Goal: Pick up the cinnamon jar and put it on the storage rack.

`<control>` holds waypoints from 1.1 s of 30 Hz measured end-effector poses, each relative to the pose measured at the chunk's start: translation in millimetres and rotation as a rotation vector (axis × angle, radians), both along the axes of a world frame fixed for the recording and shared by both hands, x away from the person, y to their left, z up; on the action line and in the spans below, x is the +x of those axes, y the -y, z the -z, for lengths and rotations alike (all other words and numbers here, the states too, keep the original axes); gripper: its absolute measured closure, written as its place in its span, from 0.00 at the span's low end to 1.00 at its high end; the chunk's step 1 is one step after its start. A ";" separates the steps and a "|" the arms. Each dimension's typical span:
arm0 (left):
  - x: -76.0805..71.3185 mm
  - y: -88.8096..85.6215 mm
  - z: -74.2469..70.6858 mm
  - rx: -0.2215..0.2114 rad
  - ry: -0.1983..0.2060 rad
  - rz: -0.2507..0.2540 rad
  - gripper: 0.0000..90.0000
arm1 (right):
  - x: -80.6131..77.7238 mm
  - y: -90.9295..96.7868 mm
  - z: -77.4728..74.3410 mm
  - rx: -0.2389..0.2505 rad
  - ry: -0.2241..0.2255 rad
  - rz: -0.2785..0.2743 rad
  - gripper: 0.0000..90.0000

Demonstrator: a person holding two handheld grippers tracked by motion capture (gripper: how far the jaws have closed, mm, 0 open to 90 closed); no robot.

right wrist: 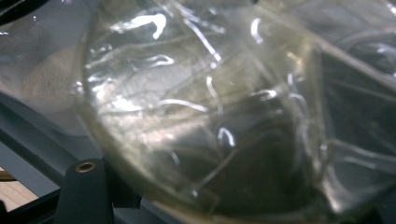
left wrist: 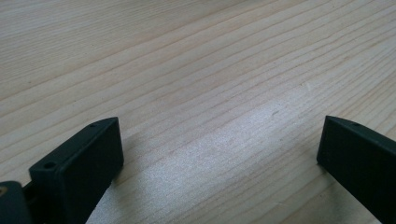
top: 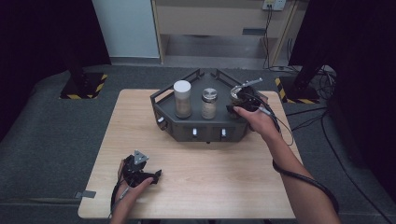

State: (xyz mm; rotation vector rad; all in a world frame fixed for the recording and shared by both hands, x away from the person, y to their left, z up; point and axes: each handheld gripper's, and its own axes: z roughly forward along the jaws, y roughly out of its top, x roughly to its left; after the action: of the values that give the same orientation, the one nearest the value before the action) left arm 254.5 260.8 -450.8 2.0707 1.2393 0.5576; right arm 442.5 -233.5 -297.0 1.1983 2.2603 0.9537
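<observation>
The right gripper (top: 239, 103) is at the right end of the dark tray (top: 163, 109) that sits at the far side of the wooden table (top: 196, 182); its jaws are closed as tight as they go on a clear glass jar (right wrist: 196, 116), which presses up against its camera, all glare and curved wall; in the high view that jar (top: 236, 93) stands in the tray's right-hand place, with a metal clasp (top: 250, 84) sticking up and out from its top; two more containers stand to its left in the same tray, a white-capped canister (top: 182, 99) and a metal-lidded jar (top: 209, 103), each apart from its neighbour; the left gripper (top: 140, 173) rests low over bare table near the front edge, well away from the tray, its jaws wide apart with nothing between them (left wrist: 217, 140); the step in hand looks like the grasp on the clasp jar, made but not yet lifted; the next move likely calls for a straight, steady rise to clear the tray's raised rail, keeping the jar upright and off the metal-lidded jar; glass is slick, so a tilt could let it slip.
</observation>
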 end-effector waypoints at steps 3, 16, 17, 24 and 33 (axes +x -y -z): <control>0.1 -0.1 -0.1 0.001 0.000 0.001 0.00 | 0.5 -0.2 1.4 0.003 -0.001 -0.002 0.35; 0.2 -0.1 -0.4 0.003 -0.001 0.002 0.00 | 0.1 1.4 4.2 0.018 -0.001 0.002 0.35; 0.2 -0.1 -0.4 0.002 -0.001 0.002 0.00 | -0.1 2.0 4.6 0.023 -0.001 0.003 0.35; 0.2 -0.1 -0.4 0.002 -0.001 0.002 0.00 | -2.3 3.5 7.2 0.033 0.008 0.008 0.35; 0.2 -0.1 -0.3 0.002 -0.001 0.002 0.00 | -5.7 3.9 10.3 0.042 0.020 0.015 0.35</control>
State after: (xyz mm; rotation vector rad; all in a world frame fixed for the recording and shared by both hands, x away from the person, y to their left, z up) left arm 254.6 260.9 -450.5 2.0739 1.2380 0.5574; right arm 436.8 -237.4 -307.3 1.2157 2.2237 1.0073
